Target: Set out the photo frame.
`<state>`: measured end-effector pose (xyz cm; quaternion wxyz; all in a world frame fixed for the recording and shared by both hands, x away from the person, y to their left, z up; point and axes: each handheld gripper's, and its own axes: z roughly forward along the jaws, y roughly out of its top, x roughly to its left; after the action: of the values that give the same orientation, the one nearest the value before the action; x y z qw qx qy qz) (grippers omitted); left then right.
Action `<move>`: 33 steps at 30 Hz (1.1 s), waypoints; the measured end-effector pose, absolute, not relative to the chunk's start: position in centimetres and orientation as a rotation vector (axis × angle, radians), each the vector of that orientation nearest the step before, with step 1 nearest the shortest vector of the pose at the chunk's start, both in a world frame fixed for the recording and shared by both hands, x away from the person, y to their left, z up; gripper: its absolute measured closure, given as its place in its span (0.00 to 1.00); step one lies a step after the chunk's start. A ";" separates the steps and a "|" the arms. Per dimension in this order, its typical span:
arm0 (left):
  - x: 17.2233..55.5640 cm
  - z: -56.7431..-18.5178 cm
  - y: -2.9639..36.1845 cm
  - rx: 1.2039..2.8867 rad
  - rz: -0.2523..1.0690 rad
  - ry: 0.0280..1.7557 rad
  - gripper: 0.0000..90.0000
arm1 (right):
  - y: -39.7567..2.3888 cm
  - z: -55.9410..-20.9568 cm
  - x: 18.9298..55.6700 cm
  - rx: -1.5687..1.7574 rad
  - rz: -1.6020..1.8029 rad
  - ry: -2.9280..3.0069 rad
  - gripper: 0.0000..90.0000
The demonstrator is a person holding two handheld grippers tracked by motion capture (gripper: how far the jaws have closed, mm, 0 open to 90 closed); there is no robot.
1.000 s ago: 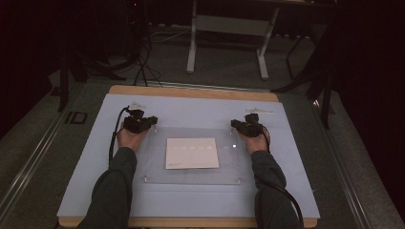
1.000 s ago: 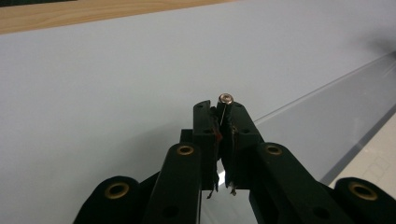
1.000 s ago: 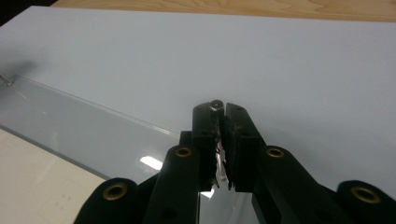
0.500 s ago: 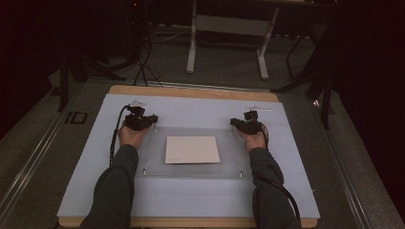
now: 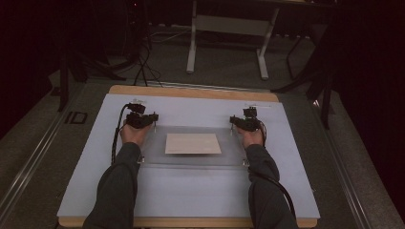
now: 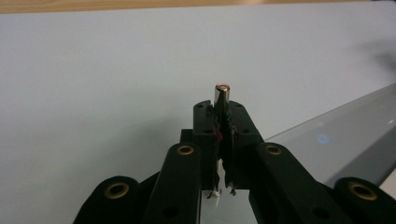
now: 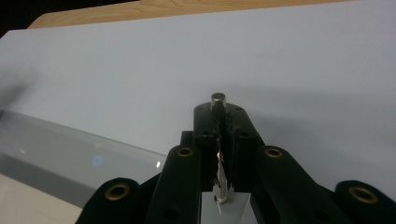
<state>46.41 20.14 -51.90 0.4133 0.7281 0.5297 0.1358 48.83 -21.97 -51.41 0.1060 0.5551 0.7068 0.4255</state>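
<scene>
A clear plastic plate (image 5: 191,131) lies flat on the pale grey mat (image 5: 191,107), with a cream sheet (image 5: 193,143) at its middle. My left gripper (image 5: 142,118) stands at the plate's far left corner. In the left gripper view its jaws (image 6: 222,112) are shut on a short upright metal pin (image 6: 222,93), with the plate's edge (image 6: 336,140) to their right. At the far right corner my right gripper (image 5: 246,122) is likewise shut (image 7: 219,114) on a dark-topped metal pin (image 7: 218,100), the plate (image 7: 56,144) lying to its left.
The mat rests on a wooden tabletop (image 5: 191,91). Beyond the table, a white-legged stand (image 5: 193,47) and loose cables (image 5: 143,67) sit on the dark floor. A floor rail (image 5: 33,157) runs along the left. Both forearms reach in from the near edge.
</scene>
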 end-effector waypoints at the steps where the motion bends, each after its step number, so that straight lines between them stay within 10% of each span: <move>1: 46.4 -51.9 20.2 1.830 0.338 1.334 0.94 | -21.9 -51.4 48.9 1.647 1.255 2.080 0.94; 33: 41.4 -51.7 24.7 1.836 0.431 1.201 0.73 | -21.9 -51.3 49.3 1.700 1.244 2.096 0.93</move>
<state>41.44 24.72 -51.73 0.4377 0.7384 0.4830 0.1732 49.33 -21.92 -51.32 0.0851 0.5699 0.7029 0.4170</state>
